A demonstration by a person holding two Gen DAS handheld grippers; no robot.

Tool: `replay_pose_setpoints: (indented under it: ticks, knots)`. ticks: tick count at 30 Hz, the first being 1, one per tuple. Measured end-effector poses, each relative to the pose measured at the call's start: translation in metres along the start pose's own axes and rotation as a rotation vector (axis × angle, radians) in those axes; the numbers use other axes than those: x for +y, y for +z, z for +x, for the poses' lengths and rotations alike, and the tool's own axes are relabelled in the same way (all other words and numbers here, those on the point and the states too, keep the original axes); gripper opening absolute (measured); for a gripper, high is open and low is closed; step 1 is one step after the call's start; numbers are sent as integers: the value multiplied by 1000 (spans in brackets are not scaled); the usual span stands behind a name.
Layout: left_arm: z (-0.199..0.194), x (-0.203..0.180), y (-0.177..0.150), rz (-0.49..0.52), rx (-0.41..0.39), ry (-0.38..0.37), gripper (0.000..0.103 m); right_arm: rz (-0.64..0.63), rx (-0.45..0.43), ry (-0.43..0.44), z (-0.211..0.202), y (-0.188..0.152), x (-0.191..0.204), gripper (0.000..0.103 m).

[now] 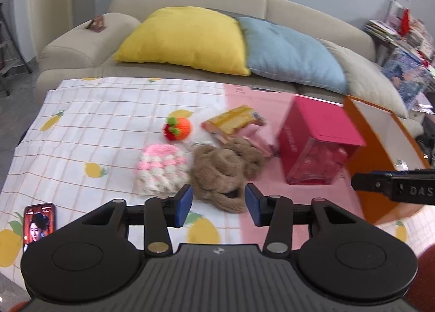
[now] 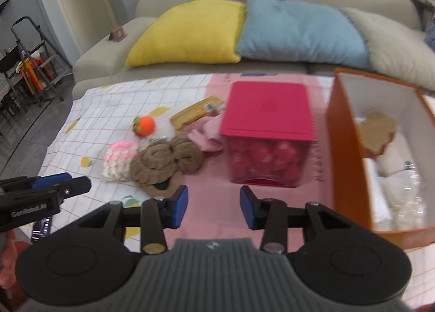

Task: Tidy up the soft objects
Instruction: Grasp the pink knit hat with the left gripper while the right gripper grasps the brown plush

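Both your grippers, left gripper [image 1: 218, 204] and right gripper [image 2: 214, 210], are parted and empty; a shallow pinch on the brown plush [image 1: 225, 169] likely slips.

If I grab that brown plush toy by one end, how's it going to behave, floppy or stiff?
The brown plush toy looks floppy: it lies slumped in soft folds, so the free end would probably droop. It seems light for its bulk, being fuzzy fabric. Its nap should grip the left claw, which is open and empty, rather than slip. It is unlikely to roll.
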State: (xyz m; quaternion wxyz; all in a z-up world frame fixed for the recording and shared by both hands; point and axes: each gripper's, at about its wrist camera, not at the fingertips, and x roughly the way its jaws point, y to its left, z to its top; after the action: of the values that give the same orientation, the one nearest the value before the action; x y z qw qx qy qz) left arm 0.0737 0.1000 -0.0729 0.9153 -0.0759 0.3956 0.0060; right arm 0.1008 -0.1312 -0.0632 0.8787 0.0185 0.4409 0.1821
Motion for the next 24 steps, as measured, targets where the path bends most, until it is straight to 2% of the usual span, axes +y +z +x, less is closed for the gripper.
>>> replay_pose_setpoints:
  ticks: [4,9,14,24]
  knots:
    - [23,31,5,-75,27,63,54,-14,37,20,35,12,23,51]
    - [61,64,16,-127,63,126,54,83,91,19,86,29,46,65]
    - [97,89,18,-216,63,107,61,225,141,11,131,40,60,69]
    - [144,101,14,-242,95,50,63,299,241,17,192,46,67,69]
